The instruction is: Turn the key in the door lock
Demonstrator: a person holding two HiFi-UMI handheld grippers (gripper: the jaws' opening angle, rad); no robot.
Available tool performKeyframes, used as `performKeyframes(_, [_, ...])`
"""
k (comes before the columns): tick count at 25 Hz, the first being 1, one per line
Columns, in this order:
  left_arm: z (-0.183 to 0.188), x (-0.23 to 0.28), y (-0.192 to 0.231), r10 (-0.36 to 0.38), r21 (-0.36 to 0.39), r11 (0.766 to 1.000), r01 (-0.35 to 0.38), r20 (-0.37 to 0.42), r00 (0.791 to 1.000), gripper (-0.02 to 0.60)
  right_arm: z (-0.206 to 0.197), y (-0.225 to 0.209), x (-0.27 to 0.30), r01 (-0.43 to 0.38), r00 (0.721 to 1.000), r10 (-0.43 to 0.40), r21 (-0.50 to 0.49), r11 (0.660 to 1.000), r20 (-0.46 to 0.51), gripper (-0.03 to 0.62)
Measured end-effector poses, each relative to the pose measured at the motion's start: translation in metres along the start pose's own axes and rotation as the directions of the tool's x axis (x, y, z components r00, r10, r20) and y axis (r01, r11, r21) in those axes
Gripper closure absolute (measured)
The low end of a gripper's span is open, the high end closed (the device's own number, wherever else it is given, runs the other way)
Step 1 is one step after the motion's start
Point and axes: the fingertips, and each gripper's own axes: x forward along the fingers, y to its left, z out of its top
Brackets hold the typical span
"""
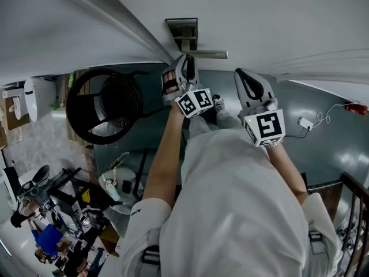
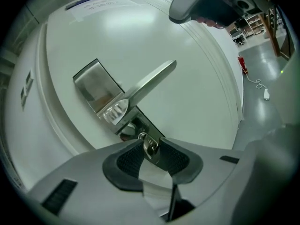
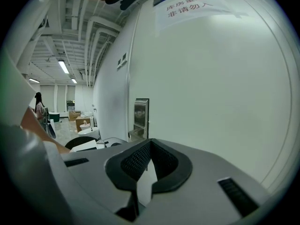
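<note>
Door (image 1: 259, 16): white, shut, fills the top of the head view. Steel lock plate (image 1: 183, 30) is mounted on it, with the lever handle (image 1: 204, 54) sticking out to the right.

Left hand-held gripper (image 1: 184, 62): raised to the lock, just under the handle. In the left gripper view the whole picture sits rolled, so the lock plate (image 2: 101, 90) and lever handle (image 2: 150, 81) run diagonally.

Key (image 2: 150, 143): seated in the keyhole below the lever, silver head pointing out from the door. It sits right between the tips of the left hand-held gripper (image 2: 149, 150). Jaws are at a narrow setting, one ribbed pad (image 2: 126, 161) on each side of the key head. No gap shows between pad and key on either side, so this reads as a grip on the key.

Right hand-held gripper (image 1: 247, 77): held to the right of the left one, well apart from the lock, touching nothing. In the right gripper view (image 3: 150, 142) the pad tips meet and nothing is between them. It faces bare door, with the lock plate (image 3: 141, 114) off to its left.

Paper notice (image 3: 192, 6): stuck high on the door.

Floor (image 1: 323, 149): grey. A white plug and cable (image 1: 305, 122) lie on it to the right.
</note>
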Motion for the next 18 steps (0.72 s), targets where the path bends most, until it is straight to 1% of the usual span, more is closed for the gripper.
performKeyframes(1, [0.002,0.002,0.0,0.014,-0.013,1.0,-0.014,0.004,1.0,0.471,0.001,-0.001,-0.001,0.003,1.0,-0.003,-0.002,1.0,0.005,0.602])
performKeyframes(2, [0.004,0.003,0.0,0.031,-0.03,0.999,-0.031,0.008,0.999,0.503,0.002,-0.001,-0.001,0.007,1.0,-0.007,-0.002,1.0,0.01,0.602])
performKeyframes(5, [0.005,0.002,0.002,0.095,-0.095,0.991,-0.093,0.017,0.995,0.523,0.004,-0.002,-0.007,0.015,1.0,-0.015,-0.003,1.0,0.019,0.602])
performKeyframes(6, [0.004,0.002,0.002,0.116,-0.095,0.989,-0.114,0.016,0.993,0.523,0.004,-0.002,-0.009,0.016,1.0,-0.016,-0.006,1.0,0.019,0.602])
performKeyframes(9, [0.002,0.003,0.003,0.183,-0.021,0.983,-0.182,0.012,0.983,0.523,0.001,-0.004,-0.013,0.03,1.0,-0.029,-0.011,1.0,0.01,0.602])
performKeyframes(10, [0.001,0.003,0.003,0.198,-0.009,0.98,-0.198,0.017,0.98,0.523,-0.001,-0.005,-0.015,0.035,0.999,-0.035,-0.009,0.999,0.004,0.602])
performKeyframes(12, [-0.001,0.004,0.003,0.205,-0.008,0.979,-0.205,0.019,0.979,0.523,-0.004,-0.007,-0.017,0.04,0.999,-0.04,-0.008,0.999,-0.003,0.602])
performKeyframes(15, [-0.004,0.007,0.004,0.192,-0.034,0.981,-0.191,0.008,0.981,0.523,-0.004,-0.007,-0.018,0.035,0.999,-0.035,-0.013,0.999,-0.002,0.602])
performKeyframes(18, [-0.005,0.007,0.004,0.166,-0.112,0.98,-0.165,-0.001,0.986,0.523,-0.003,-0.006,-0.018,0.032,0.999,-0.033,-0.015,0.999,-0.003,0.602])
